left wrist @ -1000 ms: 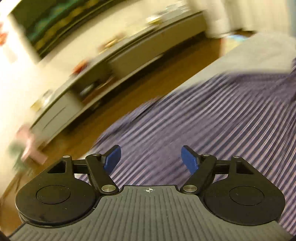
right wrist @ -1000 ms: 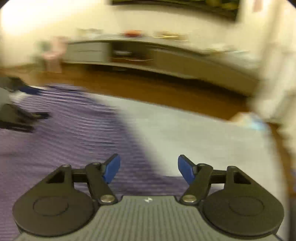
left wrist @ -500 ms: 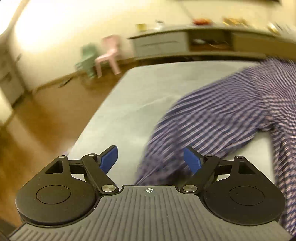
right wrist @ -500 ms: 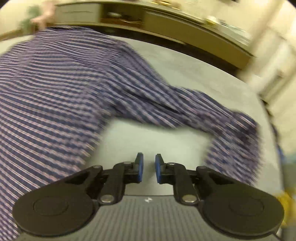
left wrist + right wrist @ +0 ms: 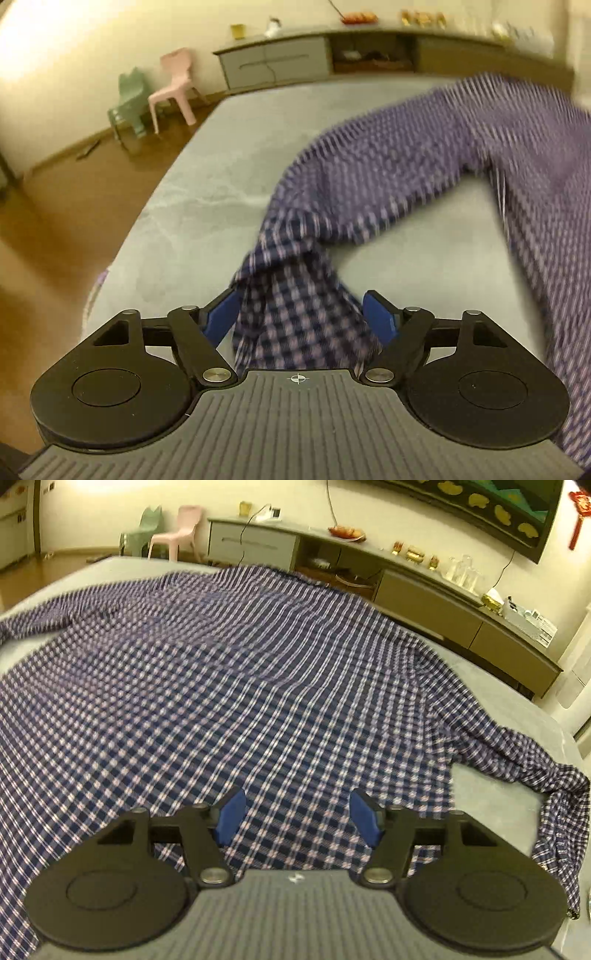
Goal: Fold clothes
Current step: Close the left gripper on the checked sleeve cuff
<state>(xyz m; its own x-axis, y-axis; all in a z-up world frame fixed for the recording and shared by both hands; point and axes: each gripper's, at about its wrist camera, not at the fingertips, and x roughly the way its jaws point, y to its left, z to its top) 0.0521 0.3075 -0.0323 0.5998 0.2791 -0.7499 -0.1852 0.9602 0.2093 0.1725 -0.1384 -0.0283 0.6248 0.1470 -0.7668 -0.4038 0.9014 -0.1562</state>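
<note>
Checked shirt spread on grey bed. Left gripper: jaws wide, sleeve end between them, long axis toward 1 o'clock. Right gripper: jaws opening above hem, gripping nothing.

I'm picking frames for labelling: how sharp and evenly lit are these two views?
Left wrist view: the checked shirt is motion-smeared at right, and the sleeve end between the left gripper fingers is soft.
Right wrist view: the checks are mostly crisp.
Both views: warm yellow light, fisheye-bent cabinet.
</note>
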